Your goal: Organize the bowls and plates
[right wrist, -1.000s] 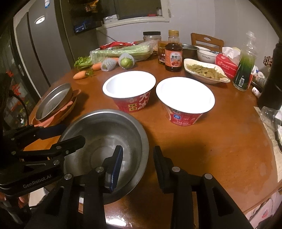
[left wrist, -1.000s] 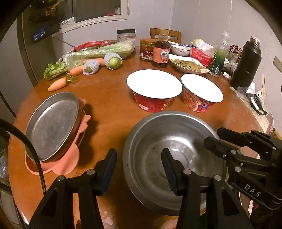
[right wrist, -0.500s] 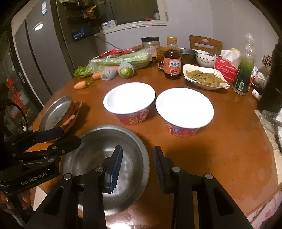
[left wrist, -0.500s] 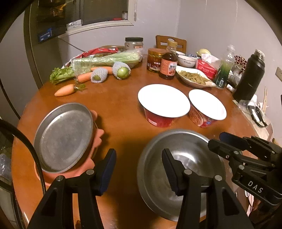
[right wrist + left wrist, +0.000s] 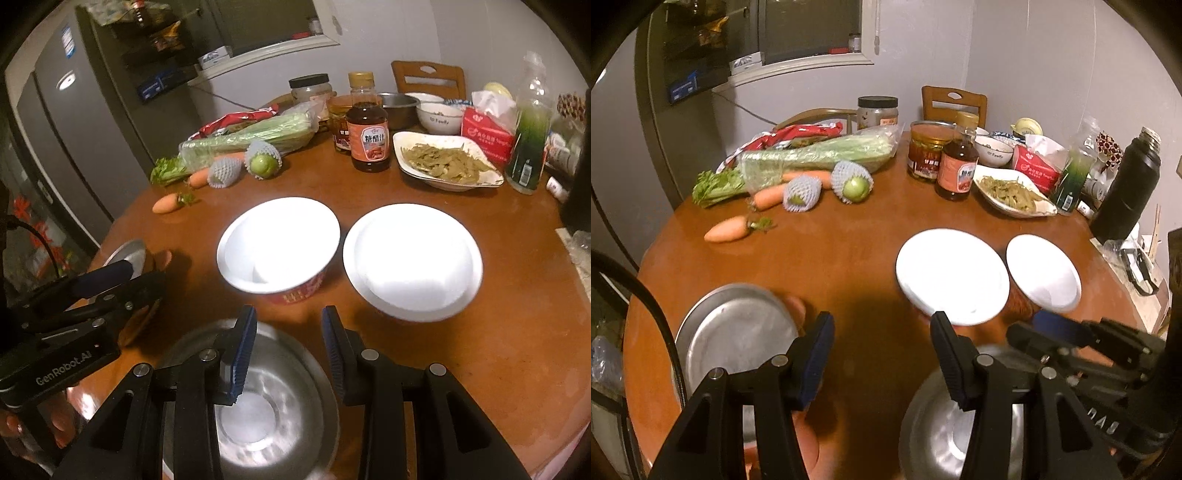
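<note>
A large steel bowl [image 5: 273,406] sits at the near edge of the round wooden table [image 5: 480,332]; it also shows in the left wrist view [image 5: 945,435]. A steel plate [image 5: 735,339] rests on a pink plate at the near left. Two red instant-noodle bowls with white lids [image 5: 279,243] [image 5: 412,262] stand in the middle. My left gripper [image 5: 882,354] is open and empty above the table between the steel plate and the steel bowl. My right gripper [image 5: 288,347] is open and empty above the steel bowl's far rim.
At the back are celery [image 5: 820,155], carrots [image 5: 726,230], netted fruit [image 5: 853,182], jars, a sauce bottle [image 5: 367,129], a white dish of greens [image 5: 447,162], a white bowl [image 5: 439,116], a tissue box, a green bottle and a black flask [image 5: 1126,188].
Both grippers have pulled back and risen; the steel bowl and steel plate now sit lower and nearer in both views. Both stay open and empty.
</note>
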`<state>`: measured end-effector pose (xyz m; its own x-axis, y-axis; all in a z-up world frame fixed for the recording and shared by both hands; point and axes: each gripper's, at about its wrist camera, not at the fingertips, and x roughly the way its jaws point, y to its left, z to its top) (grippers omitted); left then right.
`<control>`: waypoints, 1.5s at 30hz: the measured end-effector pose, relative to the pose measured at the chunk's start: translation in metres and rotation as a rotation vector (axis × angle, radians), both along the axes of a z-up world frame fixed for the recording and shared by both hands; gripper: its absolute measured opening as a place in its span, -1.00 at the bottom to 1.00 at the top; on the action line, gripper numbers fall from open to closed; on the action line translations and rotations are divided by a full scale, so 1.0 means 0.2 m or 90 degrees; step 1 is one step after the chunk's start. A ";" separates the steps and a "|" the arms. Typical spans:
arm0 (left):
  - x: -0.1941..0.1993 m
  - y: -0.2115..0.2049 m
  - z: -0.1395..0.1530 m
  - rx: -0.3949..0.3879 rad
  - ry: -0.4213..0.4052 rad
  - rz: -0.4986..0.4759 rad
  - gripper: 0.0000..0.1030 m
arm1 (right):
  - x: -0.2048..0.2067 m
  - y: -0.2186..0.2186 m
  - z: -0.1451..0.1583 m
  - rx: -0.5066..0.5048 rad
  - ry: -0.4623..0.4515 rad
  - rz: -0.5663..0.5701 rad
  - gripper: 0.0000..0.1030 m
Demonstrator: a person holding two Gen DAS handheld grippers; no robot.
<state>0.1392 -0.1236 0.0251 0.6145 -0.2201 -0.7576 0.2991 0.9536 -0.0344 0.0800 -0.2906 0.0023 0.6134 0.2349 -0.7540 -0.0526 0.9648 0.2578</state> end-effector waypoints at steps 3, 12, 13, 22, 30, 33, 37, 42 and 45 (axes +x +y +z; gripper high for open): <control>0.07 -0.03 0.00 0.002 0.003 -0.007 0.04 | 0.05 0.00 -0.01 0.017 0.005 -0.007 -0.27; 0.24 -0.08 -0.06 0.009 0.026 0.003 0.04 | 0.16 0.00 -0.04 0.032 0.022 -0.008 -0.27; 0.25 -0.09 -0.07 0.012 0.028 0.004 0.04 | 0.16 0.00 -0.04 0.034 0.024 -0.008 -0.27; 0.34 -0.15 -0.12 0.013 0.042 -0.008 0.04 | 0.23 -0.03 -0.07 0.042 0.034 -0.021 -0.26; 0.41 -0.17 -0.20 -0.011 0.087 -0.016 -0.12 | 0.28 -0.03 -0.10 0.024 0.033 -0.016 -0.26; 0.43 -0.18 -0.23 -0.021 0.095 -0.021 -0.33 | 0.29 -0.01 -0.10 0.007 0.025 -0.008 -0.26; 0.42 -0.18 -0.23 -0.023 0.093 -0.025 -0.37 | 0.30 0.00 -0.10 -0.006 0.018 0.001 -0.27; 0.39 -0.17 -0.20 -0.017 0.079 -0.028 -0.37 | 0.30 0.01 -0.10 -0.008 0.020 0.003 -0.29; 0.37 -0.16 -0.17 -0.019 0.072 -0.030 -0.37 | 0.29 0.01 -0.09 -0.012 0.015 0.005 -0.29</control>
